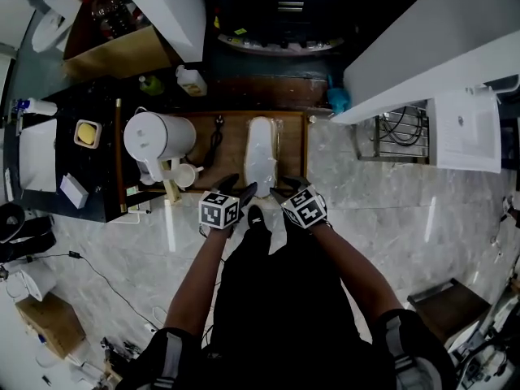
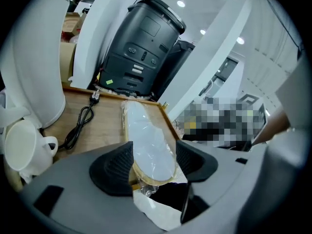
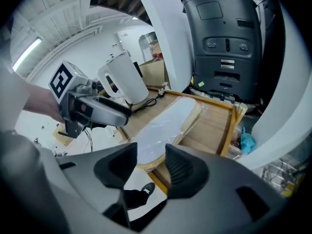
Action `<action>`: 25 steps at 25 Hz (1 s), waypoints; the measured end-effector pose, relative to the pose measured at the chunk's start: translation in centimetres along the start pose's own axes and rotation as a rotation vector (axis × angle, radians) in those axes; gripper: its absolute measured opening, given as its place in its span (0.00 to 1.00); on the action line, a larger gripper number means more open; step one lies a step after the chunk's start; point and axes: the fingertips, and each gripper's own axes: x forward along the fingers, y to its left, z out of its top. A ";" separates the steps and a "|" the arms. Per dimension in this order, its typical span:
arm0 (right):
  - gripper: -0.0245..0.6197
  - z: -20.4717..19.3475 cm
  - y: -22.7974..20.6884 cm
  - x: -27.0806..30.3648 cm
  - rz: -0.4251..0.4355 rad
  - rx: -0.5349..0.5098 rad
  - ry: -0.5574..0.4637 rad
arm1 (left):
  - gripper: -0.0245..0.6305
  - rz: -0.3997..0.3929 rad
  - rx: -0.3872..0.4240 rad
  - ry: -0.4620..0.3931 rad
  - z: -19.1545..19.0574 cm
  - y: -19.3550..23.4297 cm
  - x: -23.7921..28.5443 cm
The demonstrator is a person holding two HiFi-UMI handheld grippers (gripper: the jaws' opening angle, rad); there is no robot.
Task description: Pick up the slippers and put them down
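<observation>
- Altogether there are two grippers, and both stand low over the near edge of the wooden tray [image 1: 292, 149].
- The left gripper [image 2: 153, 157] has its fingers spread wide. They hold nothing; the near end of the slipper pack [image 2: 146, 135] shows in the gap, but the pads do not press on it.
- The right gripper [image 3: 151, 165] has its fingers parted less widely and is likewise empty. The same end of the pack shows between them, lying beyond them.
- There are two marker cubes, one on each gripper [image 1: 219, 210] [image 1: 305, 208].
- One slipper pack, white on top with a tan sole edge and wrapped in clear film, lies lengthwise along the tray's right edge. Its far end is near the far edge and its near end reaches over the near edge.
- Whether the film holds one slipper or a stacked pair cannot be told.
- One white kettle [image 1: 154, 140] stands towards the tray's left end, with one white cup [image 1: 185, 175] just beside it at the near edge.
- One black cable [image 2: 80, 123] lies coiled between the kettle and the pack.
- One dark machine [image 3: 226, 38] stands beyond the far edge.
- In the head view the gripper tips cover the pack's near end.
- In the left gripper view the kettle and the cup are cut off at the left.
- One black shoe [image 3: 141, 189] shows below the tray, and the gripper body hides the rest of the leg.
</observation>
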 end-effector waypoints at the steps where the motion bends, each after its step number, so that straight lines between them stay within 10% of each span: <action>1: 0.31 0.2 0.3 -0.5 0.006 -0.010 -0.013 | 0.45 -0.010 -0.001 -0.017 0.4 -0.5 -0.6; 10: 0.08 1.8 3.0 -4.5 0.016 -0.055 -0.111 | 0.14 -0.045 0.089 -0.143 2.4 -4.0 -5.9; 25: 0.05 3.3 10.6 -11.2 0.090 -0.100 -0.256 | 0.05 -0.228 0.190 -0.196 1.1 -11.1 -11.9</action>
